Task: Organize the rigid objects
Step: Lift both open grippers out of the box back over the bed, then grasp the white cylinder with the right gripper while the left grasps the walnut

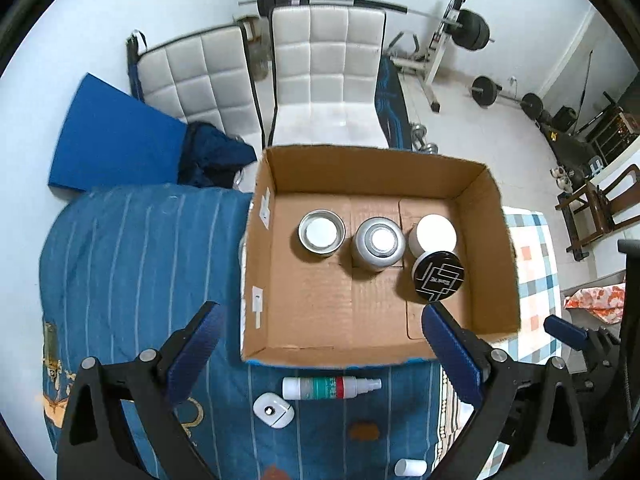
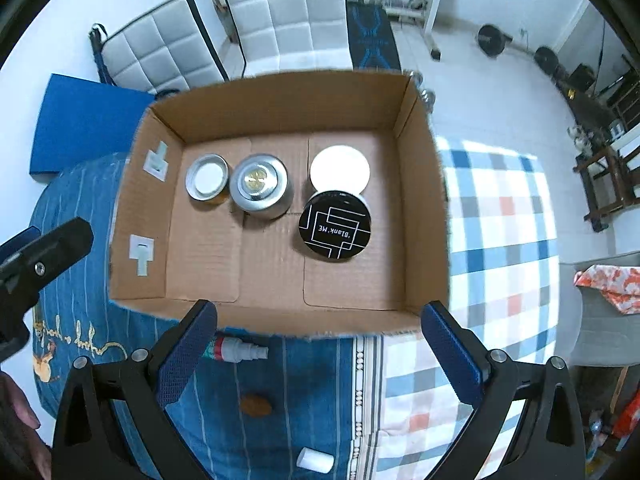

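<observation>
Four containers already stand in the cardboard box (image 1: pixel 492 248); both your left gripper (image 1: pixel 320 344) and right gripper (image 2: pixel 318 340) hang spread and empty, so I judge you are between placements; next comes the spray bottle (image 1: pixel 330 388) lying on the bed (image 1: pixel 140 260) just before the box; only the left view shows the white case (image 1: pixel 273 410) beside it; only the right view reads the black tin (image 2: pixel 335 225) label.

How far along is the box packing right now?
Done: four round containers sit in the cardboard box, including the black-lidded jar and white-lidded jar. In hand: nothing; the left gripper and right gripper are both open and empty. Left: the spray bottle, white case and small white cylinder lie on the bedspread.
</observation>
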